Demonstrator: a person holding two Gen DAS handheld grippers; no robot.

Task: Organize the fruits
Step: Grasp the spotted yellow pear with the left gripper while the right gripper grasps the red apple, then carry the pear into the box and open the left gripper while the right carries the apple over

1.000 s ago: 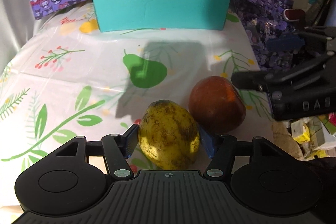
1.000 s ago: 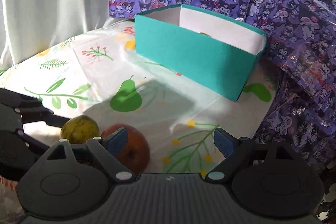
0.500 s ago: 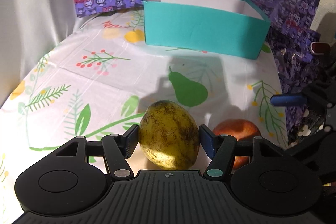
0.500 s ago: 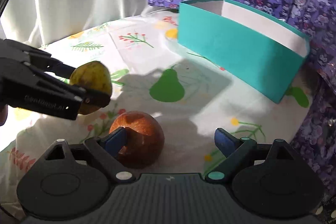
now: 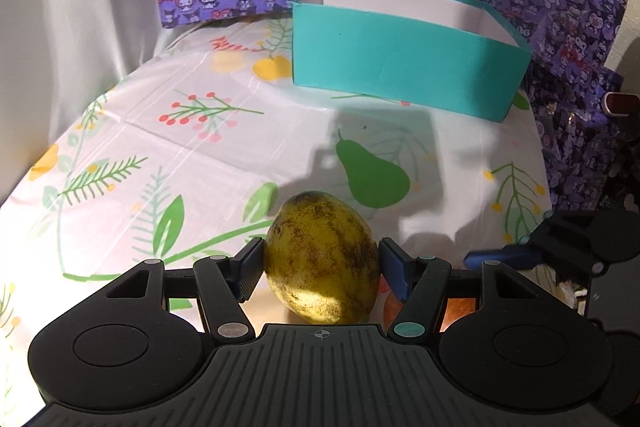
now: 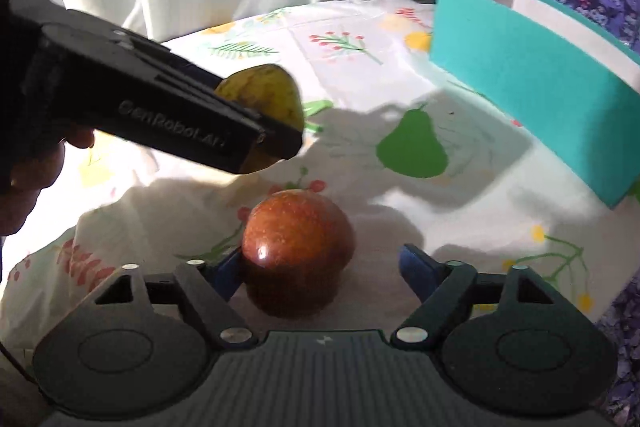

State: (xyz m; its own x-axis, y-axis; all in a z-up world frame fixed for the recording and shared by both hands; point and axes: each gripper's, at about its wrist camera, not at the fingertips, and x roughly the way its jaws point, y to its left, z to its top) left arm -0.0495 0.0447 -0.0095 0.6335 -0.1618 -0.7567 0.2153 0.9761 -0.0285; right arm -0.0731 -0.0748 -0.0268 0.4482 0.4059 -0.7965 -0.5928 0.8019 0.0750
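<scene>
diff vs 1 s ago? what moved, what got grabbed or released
The left gripper, already shut on the yellow fruit, has lifted it off the tablecloth; the right wrist view shows it in the air. The right gripper has moved in around the red apple, jaws open, one pad touching. Nothing was released. The apple stays on the cloth and the teal box stays at the back.

The left gripper (image 5: 322, 267) and the right gripper (image 6: 320, 267) have the same build: a black ribbed body, two round black discs, silver and teal screw heads, and blue pads (image 5: 394, 269) on the fingers. White letters "GenRoboLAI" mark one side.
</scene>
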